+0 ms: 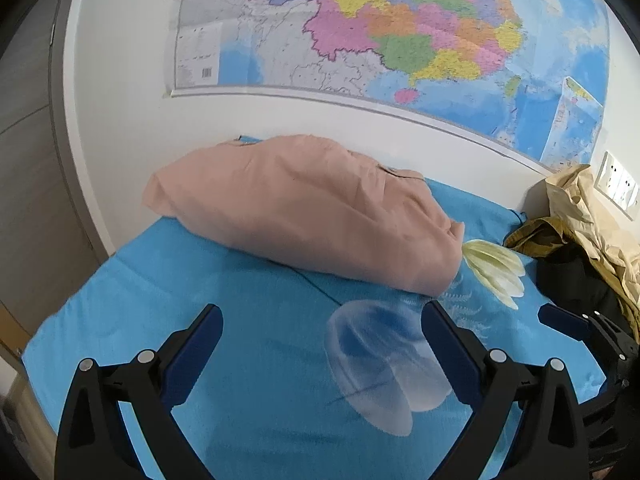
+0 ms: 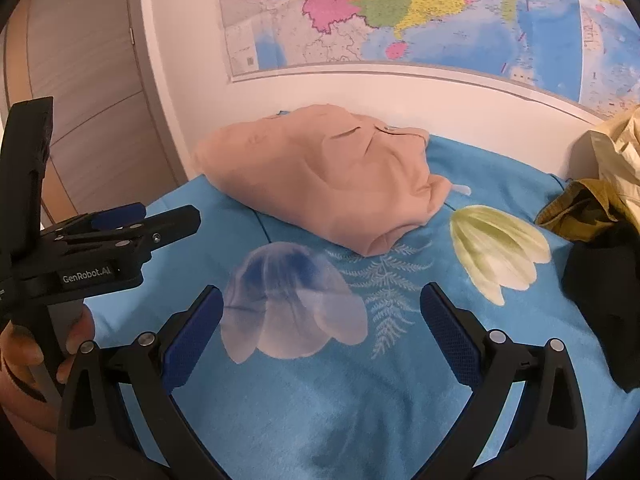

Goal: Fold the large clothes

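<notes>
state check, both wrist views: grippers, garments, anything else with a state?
left hand-held gripper: open, empty, above the blue floral sheet
right hand-held gripper: open, empty
pink garment: folded into a bundle, lying on the sheet by the wall
pile of clothes: unfolded, heaped at the right edge; tan, olive and black pieces
wall map: hung flat on the wall

Folded garment (image 2: 320,184) lies on bed (image 2: 320,420) at far edge, against wall (image 2: 192,80). Clothes pile (image 2: 600,216) at bed's far right corner. Map (image 2: 400,12) on wall behind.
</notes>
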